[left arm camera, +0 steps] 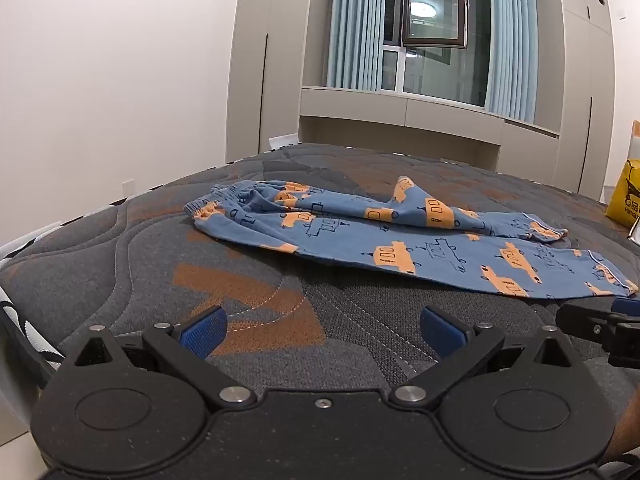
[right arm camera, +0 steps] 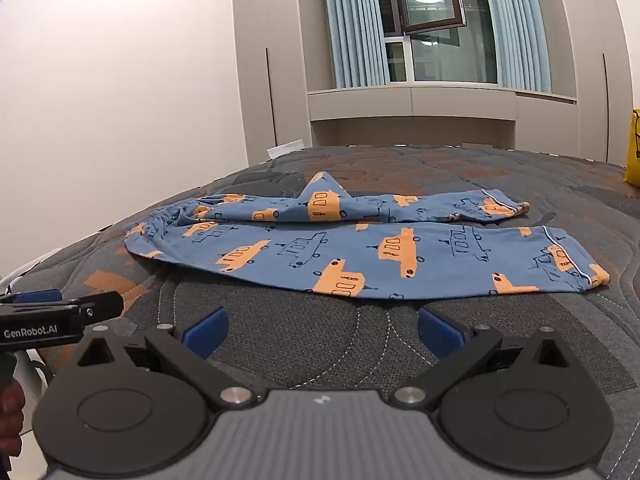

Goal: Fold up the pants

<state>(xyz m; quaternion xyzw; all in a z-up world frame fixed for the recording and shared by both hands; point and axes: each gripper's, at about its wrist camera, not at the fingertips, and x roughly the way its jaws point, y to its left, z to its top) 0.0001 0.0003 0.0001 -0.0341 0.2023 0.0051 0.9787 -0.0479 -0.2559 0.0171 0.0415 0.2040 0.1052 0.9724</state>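
Observation:
Blue pants with orange car prints lie spread on the bed, waistband at the left, both legs running right; they also show in the right wrist view. The far leg is rumpled with a raised peak. My left gripper is open and empty, hovering over the mattress just in front of the near leg. My right gripper is open and empty, also in front of the near leg. The right gripper's side shows at the left wrist view's right edge; the left gripper's side shows in the right wrist view.
The grey and orange quilted mattress fills the foreground. A yellow bag stands at the bed's right. A white wall is at the left. Cabinets, blue curtains and a window lie behind the bed.

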